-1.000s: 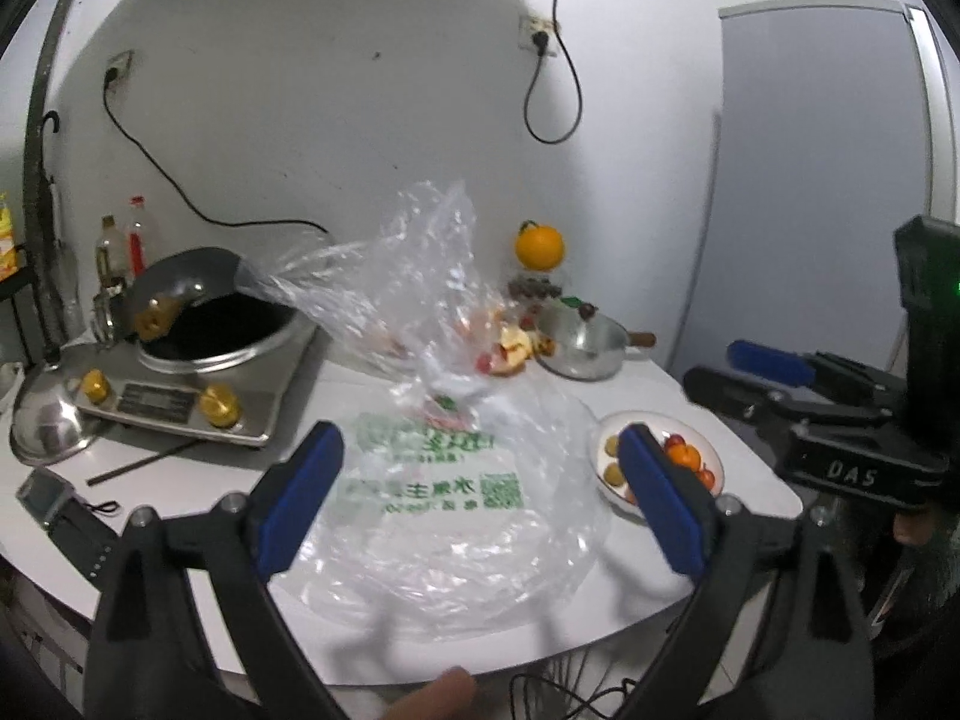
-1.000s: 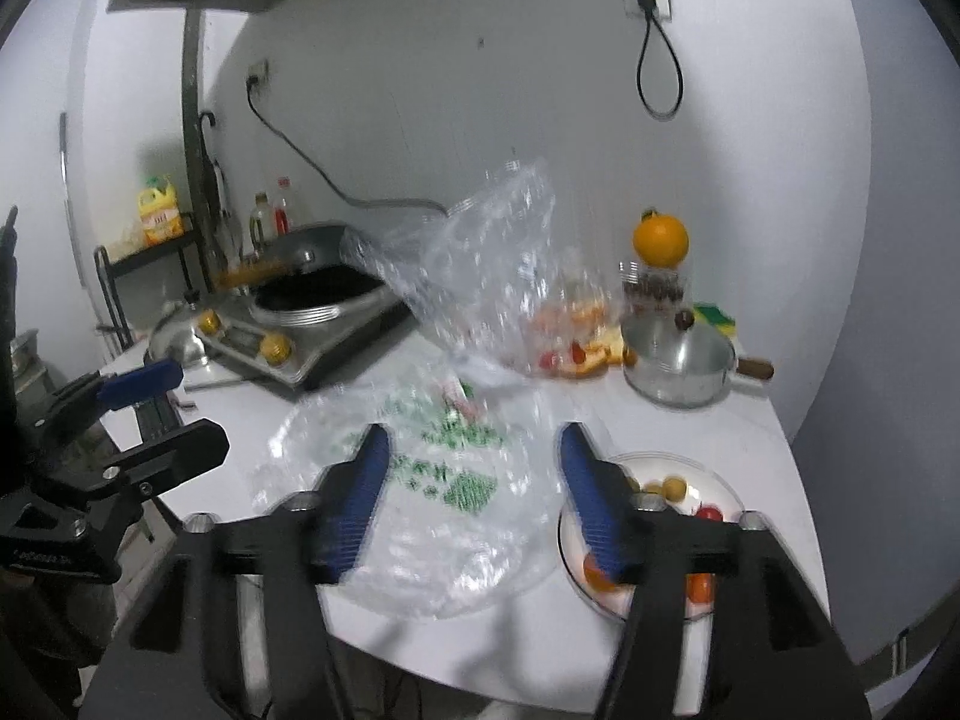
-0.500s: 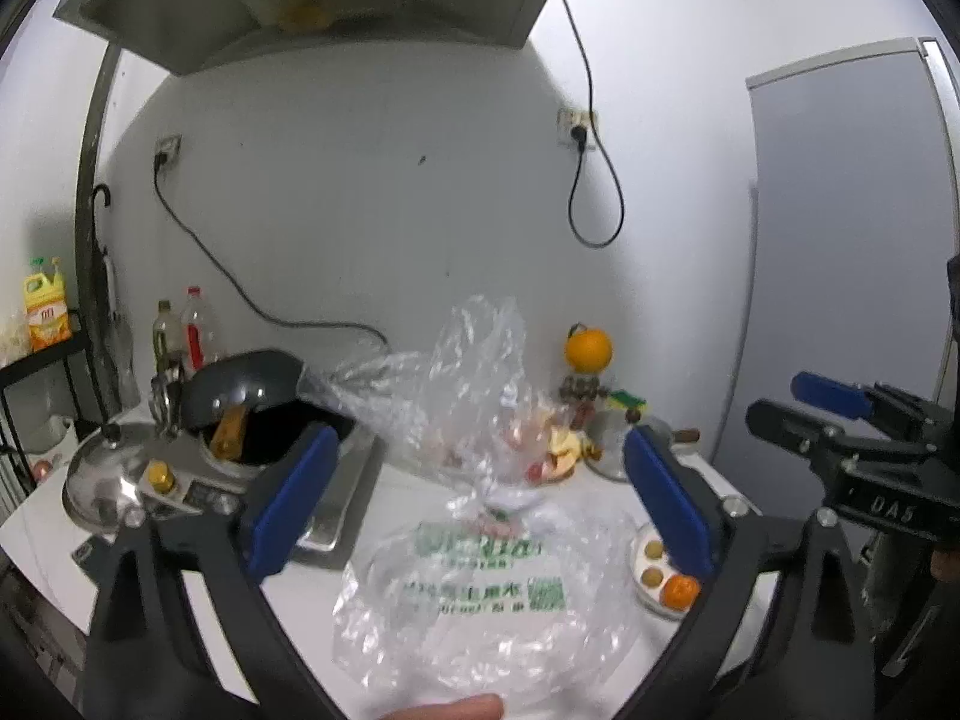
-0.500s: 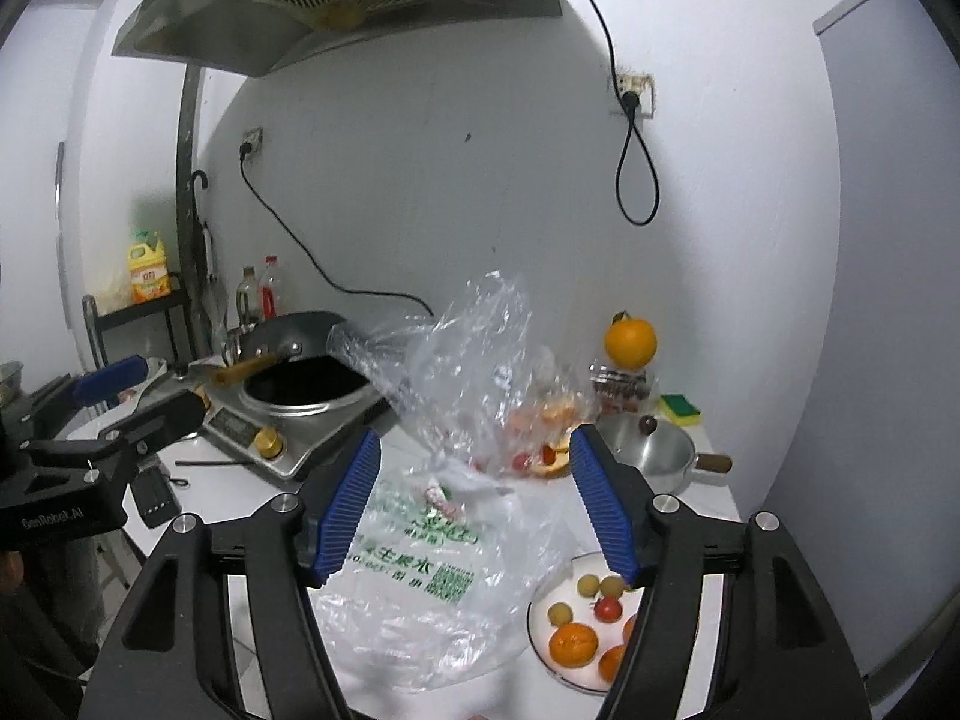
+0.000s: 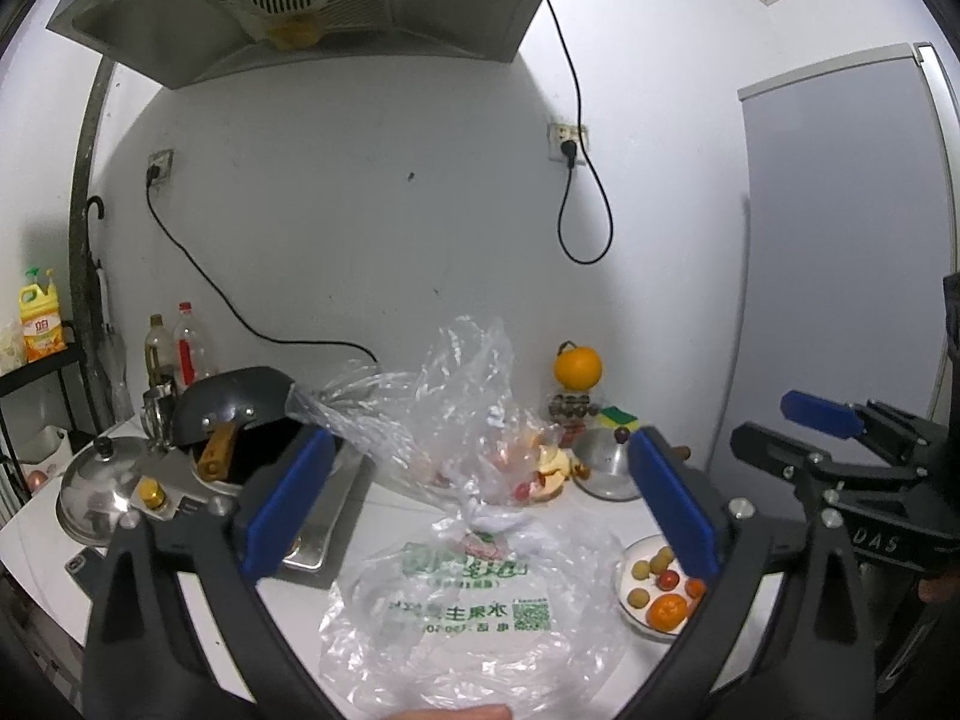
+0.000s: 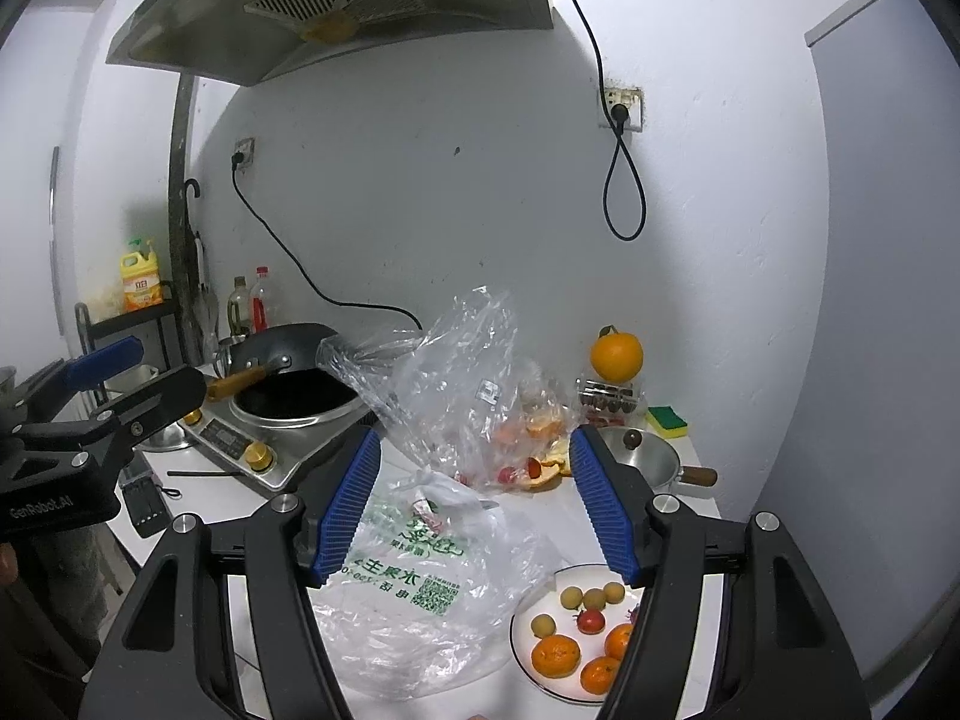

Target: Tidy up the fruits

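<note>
- Grippers first: we hold the left gripper (image 5: pixel 480 510) and the right gripper (image 6: pixel 474 504) raised above the counter with jaws spread wide and nothing between the blue pads, which suits a survey of the scene ahead of any pick.
- Fruit sits on the white plate (image 6: pixel 522 654) at about 5 o'clock in the right wrist view: tangerines (image 6: pixel 555 656), small yellow-green fruits (image 6: pixel 594 598) and a red one (image 6: pixel 590 620), gathered in one dish, which we read as the sorting destination.
- Beside the plate, at 6 o'clock in both views, lies the printed plastic bag (image 6: pixel 414 588), flattened and touching the plate's rim; we judge it mostly emptied, though something small and red shows near its knot.
- Behind it, near the centre, a crumpled clear bag (image 6: pixel 456 372) stands puffed up, with peel and red bits (image 6: pixel 534 468) at its mouth, probably scraps set apart from the good fruit.
- One large orange (image 6: pixel 616 355) perches on a jar (image 6: pixel 609 399) at 2 o'clock, well apart from the plate, so it may be left to collect.
- The wok (image 6: pixel 288 360) on the induction cooker (image 6: pixel 252 438) at 9 o'clock and the lidded saucepan (image 6: pixel 645 459) at 3 o'clock hem in the working space, so we would come in from above.
</note>
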`<state>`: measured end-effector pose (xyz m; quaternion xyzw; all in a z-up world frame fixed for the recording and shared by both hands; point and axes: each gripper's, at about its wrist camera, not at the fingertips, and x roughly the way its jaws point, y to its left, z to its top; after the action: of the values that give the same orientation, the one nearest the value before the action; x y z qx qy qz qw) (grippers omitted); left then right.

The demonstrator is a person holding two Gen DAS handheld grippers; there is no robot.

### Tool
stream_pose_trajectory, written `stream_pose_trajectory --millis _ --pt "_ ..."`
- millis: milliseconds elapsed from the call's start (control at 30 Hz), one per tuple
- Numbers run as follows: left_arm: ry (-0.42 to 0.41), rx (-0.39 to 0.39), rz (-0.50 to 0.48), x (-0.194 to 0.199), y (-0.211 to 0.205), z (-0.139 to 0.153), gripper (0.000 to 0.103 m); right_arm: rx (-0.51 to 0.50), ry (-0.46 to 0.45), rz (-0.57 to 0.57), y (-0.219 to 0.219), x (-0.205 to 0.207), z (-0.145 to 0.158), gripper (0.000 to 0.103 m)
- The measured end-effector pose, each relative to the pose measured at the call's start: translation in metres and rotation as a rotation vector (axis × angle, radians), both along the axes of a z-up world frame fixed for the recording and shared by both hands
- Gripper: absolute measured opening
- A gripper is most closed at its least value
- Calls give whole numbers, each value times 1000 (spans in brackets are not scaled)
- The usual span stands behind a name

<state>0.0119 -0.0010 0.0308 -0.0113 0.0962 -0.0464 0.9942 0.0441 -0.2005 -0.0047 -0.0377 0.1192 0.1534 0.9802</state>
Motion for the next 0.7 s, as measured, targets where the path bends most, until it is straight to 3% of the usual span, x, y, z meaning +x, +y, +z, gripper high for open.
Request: stream_pose_trajectory --millis 700 --pt "27 2 -17 9 -7 -5 100 -1 19 3 3 6 -5 69"
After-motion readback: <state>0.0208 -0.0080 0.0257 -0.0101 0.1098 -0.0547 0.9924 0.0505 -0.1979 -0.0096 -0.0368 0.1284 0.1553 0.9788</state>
